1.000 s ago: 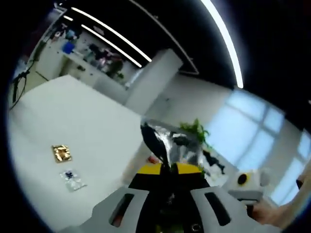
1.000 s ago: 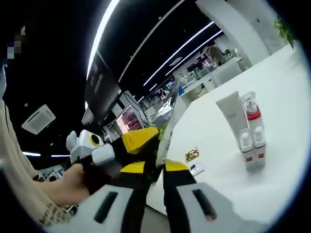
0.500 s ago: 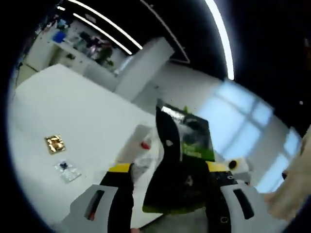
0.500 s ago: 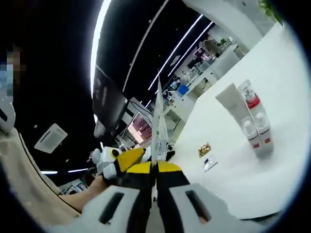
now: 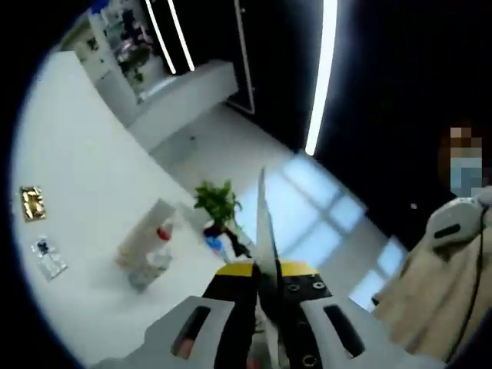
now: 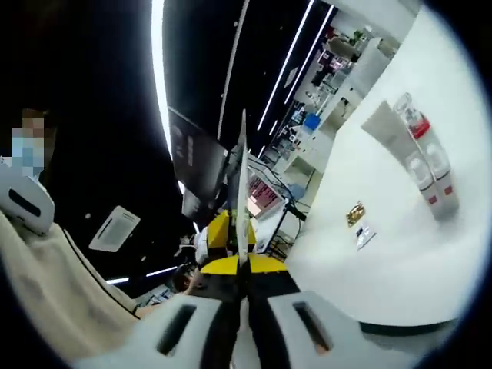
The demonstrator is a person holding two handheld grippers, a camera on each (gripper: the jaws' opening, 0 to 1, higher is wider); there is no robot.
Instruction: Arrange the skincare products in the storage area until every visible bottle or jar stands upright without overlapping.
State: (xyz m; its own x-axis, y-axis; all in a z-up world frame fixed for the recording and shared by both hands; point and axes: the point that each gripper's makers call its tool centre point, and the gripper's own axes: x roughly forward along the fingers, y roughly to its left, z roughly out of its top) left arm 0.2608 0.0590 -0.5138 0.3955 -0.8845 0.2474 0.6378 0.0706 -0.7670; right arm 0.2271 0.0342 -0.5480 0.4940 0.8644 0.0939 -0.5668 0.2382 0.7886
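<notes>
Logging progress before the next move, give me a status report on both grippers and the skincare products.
Left gripper and right gripper both shut on the flat sachet, held off the table. Tube and bottles upright, grouped on white table. Nothing in the way.

Dark ceiling (image 5: 400,92), bright light strips (image 5: 321,77)

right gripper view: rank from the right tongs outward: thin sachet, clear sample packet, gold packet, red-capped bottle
1. Thin sachet, clamped edge-on in the right tongs.
2. Clear sample packet, on the white table right of the tongs.
3. Gold packet, just beyond it; close call.
4. Red-capped bottle, far right.
</notes>
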